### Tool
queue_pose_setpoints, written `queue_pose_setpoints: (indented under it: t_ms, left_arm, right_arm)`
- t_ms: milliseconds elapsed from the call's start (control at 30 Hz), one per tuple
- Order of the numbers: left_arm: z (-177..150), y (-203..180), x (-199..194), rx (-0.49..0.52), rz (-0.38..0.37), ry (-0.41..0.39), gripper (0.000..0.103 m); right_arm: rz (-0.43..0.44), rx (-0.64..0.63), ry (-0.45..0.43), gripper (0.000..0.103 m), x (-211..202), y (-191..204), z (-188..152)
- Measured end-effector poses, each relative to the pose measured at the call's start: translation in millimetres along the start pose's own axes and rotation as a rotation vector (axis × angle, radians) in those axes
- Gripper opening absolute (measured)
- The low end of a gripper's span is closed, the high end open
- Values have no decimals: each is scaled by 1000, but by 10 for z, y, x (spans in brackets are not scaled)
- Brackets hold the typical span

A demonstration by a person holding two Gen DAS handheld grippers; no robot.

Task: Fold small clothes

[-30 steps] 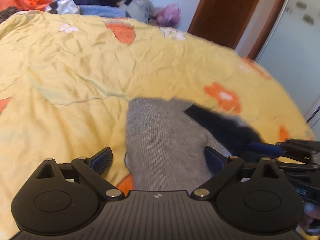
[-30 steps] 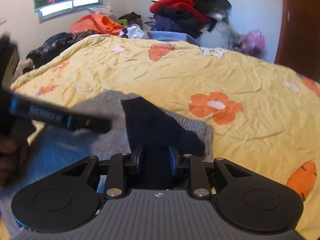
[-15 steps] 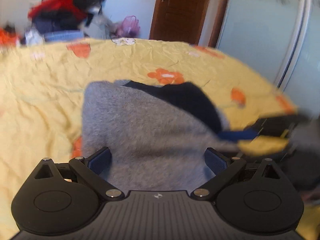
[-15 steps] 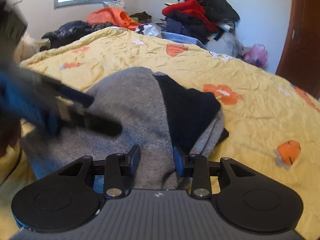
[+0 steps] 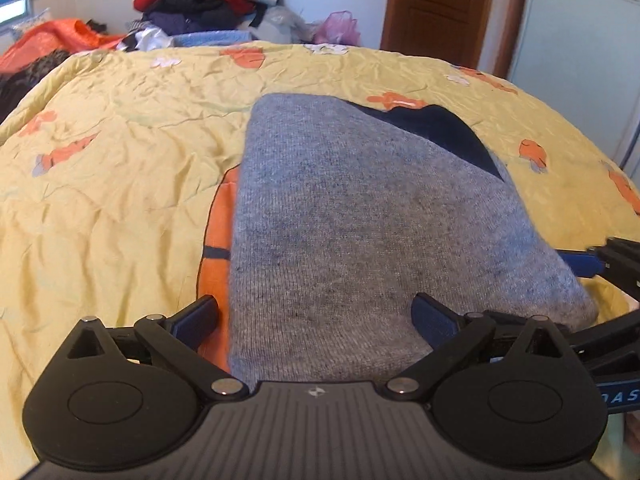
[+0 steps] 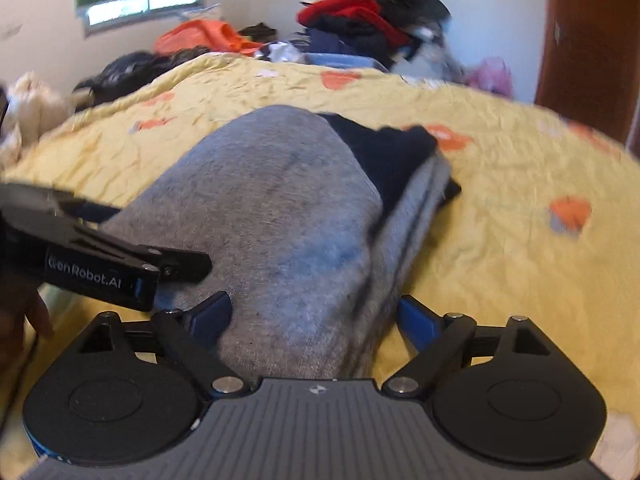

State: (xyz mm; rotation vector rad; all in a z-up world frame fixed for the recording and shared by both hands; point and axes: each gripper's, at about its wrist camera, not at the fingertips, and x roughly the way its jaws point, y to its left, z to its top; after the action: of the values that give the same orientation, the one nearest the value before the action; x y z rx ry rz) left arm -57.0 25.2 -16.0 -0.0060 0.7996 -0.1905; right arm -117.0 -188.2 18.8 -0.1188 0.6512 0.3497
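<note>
A grey knit garment lies folded on the yellow flowered bedspread, with a dark navy part showing at its far right. It also shows in the right wrist view, its navy part on top at the far end. My left gripper is open, its fingers spread either side of the garment's near end. My right gripper is open too, over the garment's near edge. The left gripper's side shows in the right wrist view.
A pile of red, black and blue clothes stands beyond the bed's far edge. Orange fabric lies at the far left. A brown door and a white wardrobe stand at the right.
My right gripper has opened and let go of the garment. The garment now lies folded over, grey layer on top. Both cameras have swung and drawn back a little.
</note>
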Motion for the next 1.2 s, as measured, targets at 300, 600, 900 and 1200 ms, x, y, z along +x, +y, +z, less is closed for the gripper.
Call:
queue_pose_setpoints:
  t_ms: [300, 600, 900, 1200]
  left_arm:
    - [-67, -70, -236, 28, 24, -31, 103]
    - [-259, 99, -294, 10, 1, -21, 103]
    - [-474, 39, -316, 76, 37, -72, 103]
    - [-408, 22, -272, 27, 72, -66, 103]
  right_arm:
    - [-35, -81, -127, 80, -295, 253, 9]
    - [-54, -101, -55, 96, -231, 311, -182]
    - [-174, 122, -39, 103, -543, -38, -587]
    - [-169, 77, 7, 103, -452, 76, -604]
